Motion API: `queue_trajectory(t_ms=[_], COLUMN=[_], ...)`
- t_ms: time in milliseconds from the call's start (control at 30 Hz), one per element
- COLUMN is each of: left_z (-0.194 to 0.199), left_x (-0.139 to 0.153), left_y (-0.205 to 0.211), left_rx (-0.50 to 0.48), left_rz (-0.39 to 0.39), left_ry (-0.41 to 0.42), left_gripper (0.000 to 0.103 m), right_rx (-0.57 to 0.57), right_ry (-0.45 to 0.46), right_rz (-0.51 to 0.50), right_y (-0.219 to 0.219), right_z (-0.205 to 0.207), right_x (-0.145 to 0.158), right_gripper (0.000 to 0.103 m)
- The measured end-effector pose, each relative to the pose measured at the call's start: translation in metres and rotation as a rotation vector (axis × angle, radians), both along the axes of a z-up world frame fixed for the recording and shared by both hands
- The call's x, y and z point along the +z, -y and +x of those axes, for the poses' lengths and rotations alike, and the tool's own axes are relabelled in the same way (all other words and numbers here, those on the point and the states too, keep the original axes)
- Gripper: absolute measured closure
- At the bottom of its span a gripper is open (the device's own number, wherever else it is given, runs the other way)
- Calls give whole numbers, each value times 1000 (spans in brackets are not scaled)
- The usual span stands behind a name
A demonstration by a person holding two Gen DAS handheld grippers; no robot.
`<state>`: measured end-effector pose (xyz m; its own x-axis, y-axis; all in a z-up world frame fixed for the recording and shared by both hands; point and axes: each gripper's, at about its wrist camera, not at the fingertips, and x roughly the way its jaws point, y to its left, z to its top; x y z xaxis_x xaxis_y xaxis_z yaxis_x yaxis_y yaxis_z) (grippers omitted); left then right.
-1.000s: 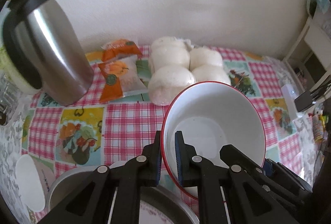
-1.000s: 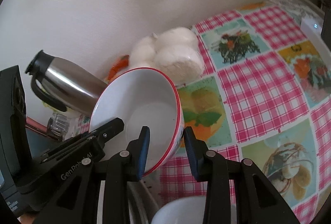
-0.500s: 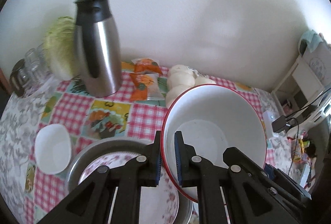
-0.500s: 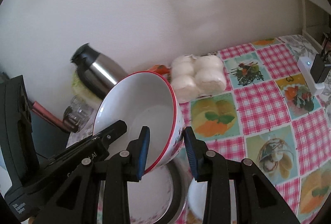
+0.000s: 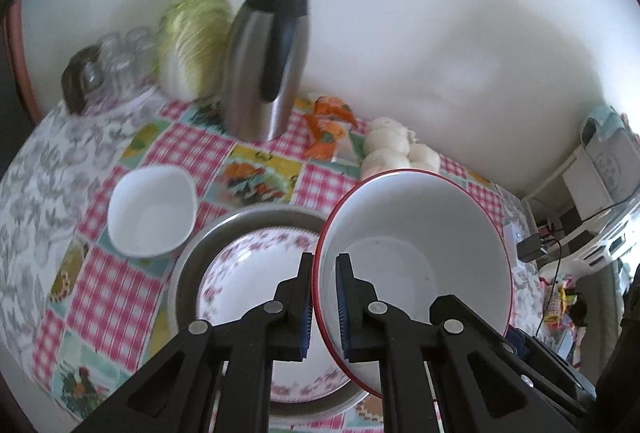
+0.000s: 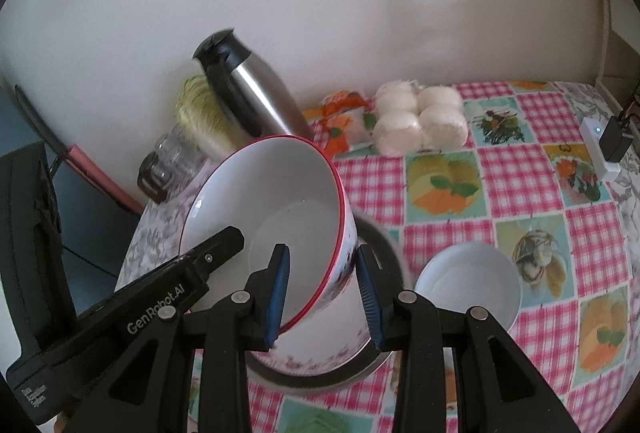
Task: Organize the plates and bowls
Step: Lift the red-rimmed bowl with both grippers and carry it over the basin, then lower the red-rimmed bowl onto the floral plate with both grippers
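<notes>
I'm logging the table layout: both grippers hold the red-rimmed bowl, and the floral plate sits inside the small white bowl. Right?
Not quite. The floral plate sits inside the metal basin, not the small white bowl, which stands apart beside it, as the left wrist view shows. Both grippers do hold the red-rimmed bowl.

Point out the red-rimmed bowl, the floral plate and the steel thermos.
red-rimmed bowl (image 5: 420,245): left wrist view, its white inner wall.
floral plate (image 5: 248,273): left wrist view, its bare white centre, inside the metal basin.
steel thermos (image 6: 260,101): right wrist view, its shiny steel body below the black lid.
</notes>
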<state>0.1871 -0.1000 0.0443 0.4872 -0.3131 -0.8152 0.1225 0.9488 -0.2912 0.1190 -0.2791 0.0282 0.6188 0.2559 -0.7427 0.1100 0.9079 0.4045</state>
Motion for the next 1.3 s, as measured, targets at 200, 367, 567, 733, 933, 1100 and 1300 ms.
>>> queue_trajectory(t_ms=[200,367,567,733,933,1100,1300], left_z=[-8,-11,-7,0,6,10,17], left_x=[-18,-34,-50,-56,-58,-63,-76], left_y=[-19,-29,-42,-53,-61,-65,-58], left_rx=[31,44,55,76,87,91,79], left_rz=[-9,-16,-45,-60,-78,-98,-97], left_ry=[-50,-79,-132,-152,-158,-169,-208], left_gripper=[92,90,89,89,89,88,88], right_rx=[20,36,35,46,56,61,56], right_ry=[-48,-101,-138,-153,-167,-175,-211], right_rz=[-7,-5,7,8,6,5,15], right_y=[-21,-32,-38,-46,-54,-57,-52], right_z=[-7,-9,-5,3,9,12,17], right_x=[-15,-34,-48,-54,-59,-62,-76], right_gripper=[66,66,66,66,66,66,66])
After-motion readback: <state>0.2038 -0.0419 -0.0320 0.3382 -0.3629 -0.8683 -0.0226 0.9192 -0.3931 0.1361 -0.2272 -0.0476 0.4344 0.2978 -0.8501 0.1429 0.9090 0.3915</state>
